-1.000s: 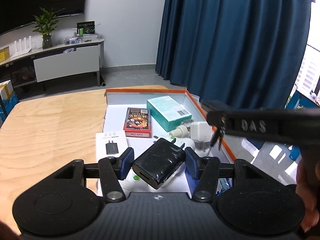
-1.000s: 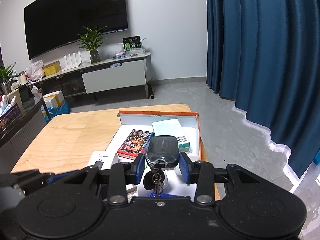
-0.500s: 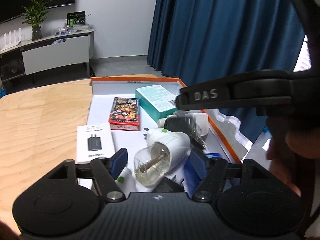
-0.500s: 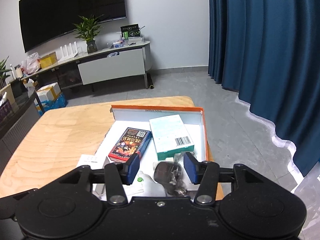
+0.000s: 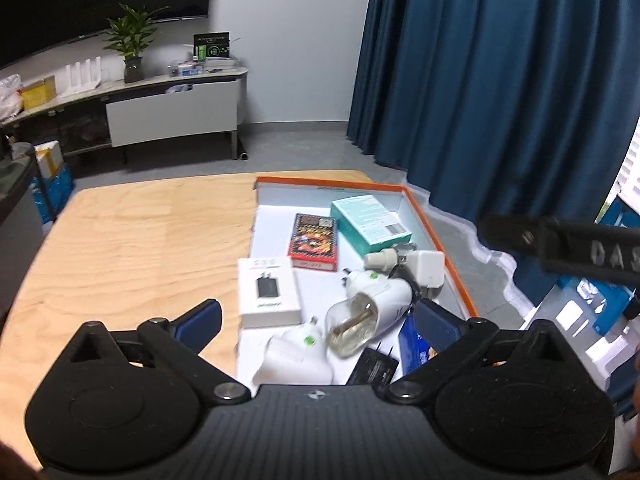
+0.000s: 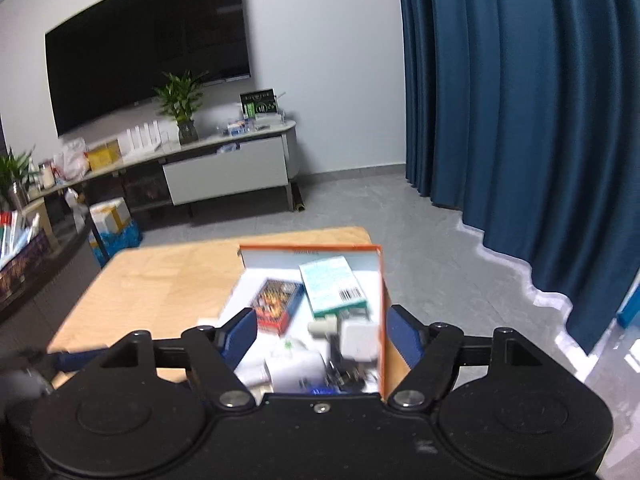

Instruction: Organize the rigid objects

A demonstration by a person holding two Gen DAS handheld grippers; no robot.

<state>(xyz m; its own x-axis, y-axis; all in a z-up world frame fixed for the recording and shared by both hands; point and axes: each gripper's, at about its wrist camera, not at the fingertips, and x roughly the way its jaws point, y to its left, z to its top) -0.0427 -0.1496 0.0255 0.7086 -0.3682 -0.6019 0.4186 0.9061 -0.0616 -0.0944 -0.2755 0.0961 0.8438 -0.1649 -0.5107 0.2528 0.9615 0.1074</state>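
Observation:
An orange-rimmed white tray on the wooden table holds a teal box, a red box, a white charger box, a white plug-in diffuser with a glass bottle, a white adapter and a black power adapter. My left gripper hangs above the tray's near end, jaws opening, gripping nothing. My right gripper hovers over the same tray, jaws opening and empty. Below it lie the white adapter and a dark bunch of keys.
The left half of the table is bare wood. Blue curtains hang close on the right, past the table edge. A low TV cabinet with a plant stands against the far wall. The right gripper's black body crosses the left wrist view's right side.
The left gripper let go of the black power adapter and the right one of the black key fob with keys; both now lie in the tray. Both jaws spread wide and both hands rose.

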